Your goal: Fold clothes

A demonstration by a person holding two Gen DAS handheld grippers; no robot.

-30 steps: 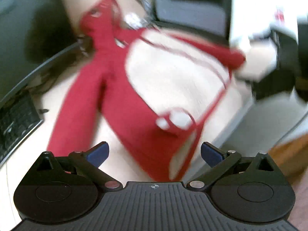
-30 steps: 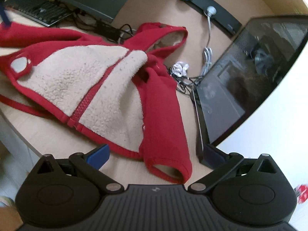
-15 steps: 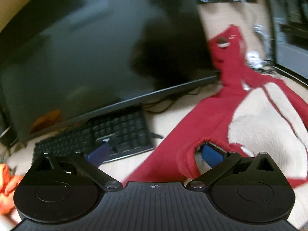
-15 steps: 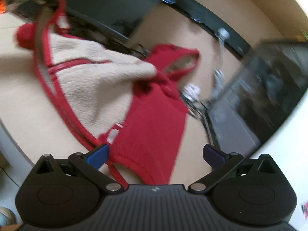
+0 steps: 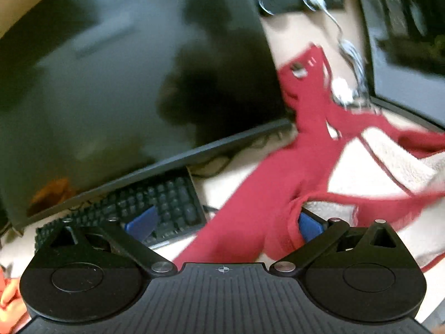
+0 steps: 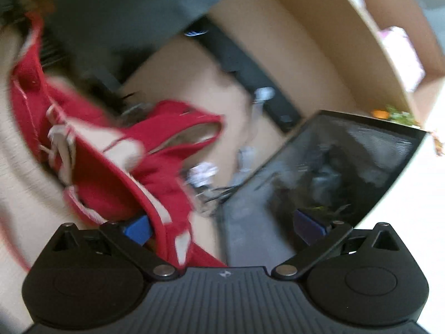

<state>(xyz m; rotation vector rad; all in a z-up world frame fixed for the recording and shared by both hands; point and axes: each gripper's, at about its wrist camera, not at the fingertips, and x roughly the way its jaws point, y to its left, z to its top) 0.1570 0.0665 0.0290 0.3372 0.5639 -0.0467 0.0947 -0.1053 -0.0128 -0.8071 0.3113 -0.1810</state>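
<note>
Lying spread on the surface (image 5: 236, 164) before the monitor (image 5: 125, 83), the red fleece jacket (image 5: 278, 194) passes between both spread-wide tongs, left tongs (image 5: 225, 224) and right tongs (image 6: 224, 226), neither clamping it.

You have no readable text, label, brand or number in either view; the keyboard (image 5: 155, 206) keys are too blurred for you to make out any legends
</note>
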